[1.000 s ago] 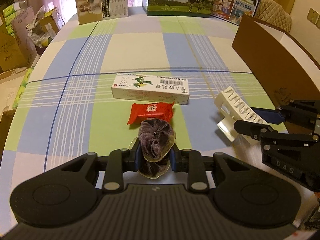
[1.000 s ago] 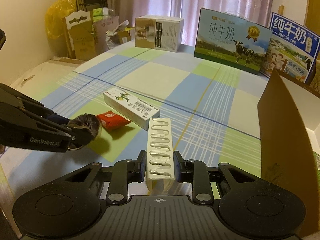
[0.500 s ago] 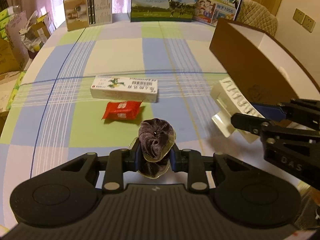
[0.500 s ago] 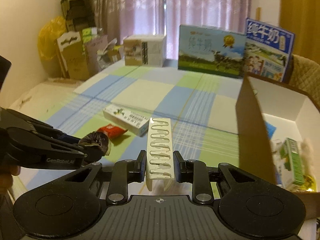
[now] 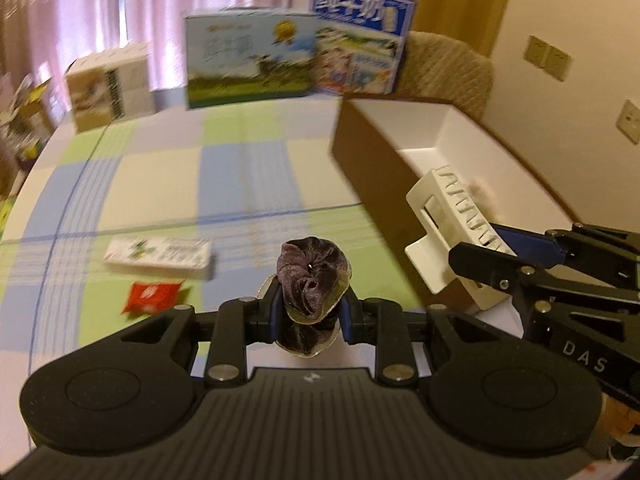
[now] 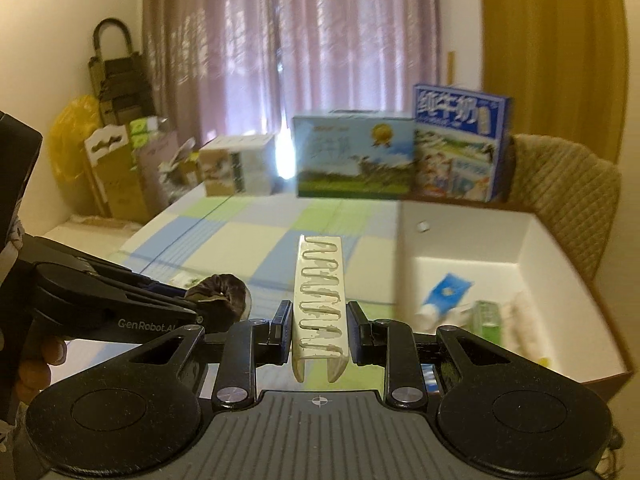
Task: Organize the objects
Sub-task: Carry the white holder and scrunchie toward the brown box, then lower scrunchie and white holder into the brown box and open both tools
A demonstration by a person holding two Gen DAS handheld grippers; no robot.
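Left hand-held gripper (image 5: pixel 310 312): jaws clamped on a dark velvet scrunchie (image 5: pixel 311 276), held above the table (image 5: pixel 160 184).
Right hand-held gripper (image 6: pixel 319 326): jaws narrow, pinching a white slotted rack (image 6: pixel 320 296), long axis pointing straight ahead, far end over the table beside the box.
White long carton (image 5: pixel 158 254) and red packet (image 5: pixel 154 296): lying flat on the table, blurred.
Open box (image 6: pixel 480 240): right of rack; blue-white tube (image 6: pixel 442 296) and other blurred items inside.
Milk cartons (image 6: pixel 354 158): far edge, print unreadable.
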